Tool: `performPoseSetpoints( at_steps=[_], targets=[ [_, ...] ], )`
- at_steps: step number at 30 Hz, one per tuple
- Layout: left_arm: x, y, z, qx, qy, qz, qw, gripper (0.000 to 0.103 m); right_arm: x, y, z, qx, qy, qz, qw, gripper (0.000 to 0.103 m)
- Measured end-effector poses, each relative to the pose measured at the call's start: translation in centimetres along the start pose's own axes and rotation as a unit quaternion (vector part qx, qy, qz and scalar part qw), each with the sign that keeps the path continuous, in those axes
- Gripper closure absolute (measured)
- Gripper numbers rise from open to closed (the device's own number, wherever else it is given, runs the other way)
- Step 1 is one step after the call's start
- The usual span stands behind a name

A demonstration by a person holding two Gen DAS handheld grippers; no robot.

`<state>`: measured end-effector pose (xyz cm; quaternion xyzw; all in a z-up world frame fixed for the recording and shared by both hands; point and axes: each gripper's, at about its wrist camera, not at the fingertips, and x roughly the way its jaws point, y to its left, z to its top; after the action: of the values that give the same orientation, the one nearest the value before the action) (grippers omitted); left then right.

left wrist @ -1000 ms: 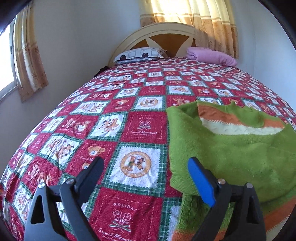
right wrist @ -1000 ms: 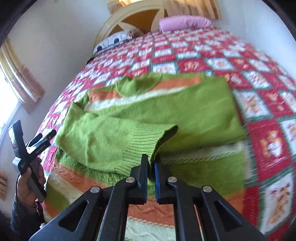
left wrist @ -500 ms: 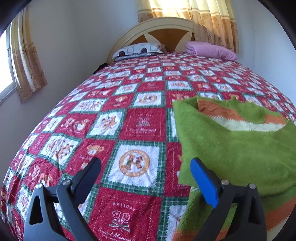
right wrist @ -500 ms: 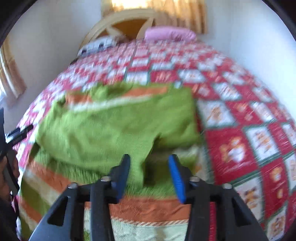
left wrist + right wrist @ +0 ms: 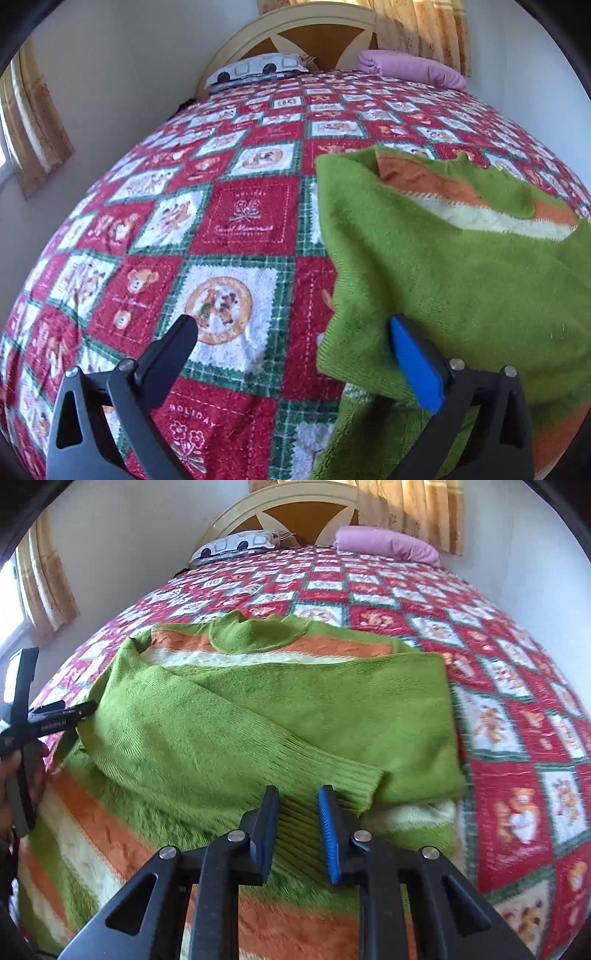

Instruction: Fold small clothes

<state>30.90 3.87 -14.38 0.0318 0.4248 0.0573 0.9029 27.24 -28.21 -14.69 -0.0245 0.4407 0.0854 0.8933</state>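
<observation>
A green knit sweater (image 5: 280,716) with orange and cream stripes lies flat on the bed, both sleeves folded across its chest. Its ribbed cuff (image 5: 332,779) lies just ahead of my right gripper (image 5: 299,808), which is open and empty, with its jaws a small gap apart above the sleeve. My left gripper (image 5: 291,343) is wide open and empty at the sweater's left edge; its blue pad (image 5: 415,365) hovers over the folded left sleeve (image 5: 454,291). The left gripper also shows at the left edge of the right wrist view (image 5: 44,720).
The bed carries a red, green and white patchwork quilt (image 5: 207,236). A patterned pillow (image 5: 258,68) and a pink pillow (image 5: 410,68) lie by the headboard (image 5: 291,513). Walls and curtains surround the bed.
My right gripper let go of the sleeve cuff, opened, and now hovers over it. The sleeve lies flat across the sweater. My left gripper stayed open and shifted slightly.
</observation>
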Motion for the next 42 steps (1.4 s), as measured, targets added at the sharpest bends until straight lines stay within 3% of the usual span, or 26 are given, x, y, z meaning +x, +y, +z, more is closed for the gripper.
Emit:
performPoseSetpoints(
  at_steps=[2,4,6,8,11,21,23,24,25,26,28,32,42],
  targets=[
    [0.1,0.1,0.0,-0.003,0.002,-0.004,1.0000,0.000,-1.8,0.5,-0.1,-0.010,-0.024,-0.013,1.000,0.079],
    [-0.3,0.0,-0.1,-0.002,-0.002,-0.003,1.0000,0.000,-2.9,1.0,-0.3,-0.019,-0.038,0.006,0.999,0.079],
    [-0.8,-0.1,-0.4,0.000,-0.004,0.002,1.0000,0.000,-2.6,1.4,-0.7,-0.032,-0.028,0.009,0.999,0.079],
    [-1.1,-0.2,-0.7,0.002,-0.005,0.005,1.0000,0.000,-0.6,0.8,-1.3,-0.033,0.002,-0.021,0.999,0.079],
    [-1.2,-0.4,-1.1,0.011,-0.003,0.009,0.9999,0.000,-0.4,-0.6,-1.8,-0.001,-0.011,0.005,1.000,0.079],
    [-2.3,-0.2,-1.9,0.004,-0.005,0.001,1.0000,0.000,0.0,0.2,-2.4,-0.020,-0.019,-0.026,0.999,0.071],
    [-2.6,-0.4,-2.1,0.004,-0.007,-0.001,1.0000,0.000,0.1,0.1,-2.3,-0.018,-0.018,-0.041,0.999,0.057],
    [-2.8,-0.5,-2.2,0.006,-0.009,0.000,0.9999,0.000,0.2,-0.3,-2.3,-0.004,-0.015,-0.065,0.998,0.032],
    [-3.0,-0.5,-2.4,0.007,-0.010,-0.001,0.9999,0.000,0.3,-1.0,-2.2,0.020,-0.010,-0.076,0.997,0.021],
    [-3.1,-0.5,-2.4,0.006,-0.010,-0.001,0.9999,0.000,0.4,-2.2,-2.1,0.053,-0.004,-0.053,0.997,0.021],
    [-3.4,-0.5,-2.6,0.007,-0.011,-0.002,0.9999,0.000,0.0,-2.8,-2.1,0.063,-0.011,-0.034,0.997,0.020],
    [-4.4,-0.7,-3.4,0.014,-0.012,-0.008,0.9998,0.000,-0.7,-1.5,-2.5,0.035,-0.021,-0.053,0.998,0.020],
    [-5.9,-0.8,-4.5,0.024,-0.021,-0.019,0.9993,0.000,-2.1,-1.4,-3.4,0.021,-0.030,-0.047,0.998,0.020]
  ],
)
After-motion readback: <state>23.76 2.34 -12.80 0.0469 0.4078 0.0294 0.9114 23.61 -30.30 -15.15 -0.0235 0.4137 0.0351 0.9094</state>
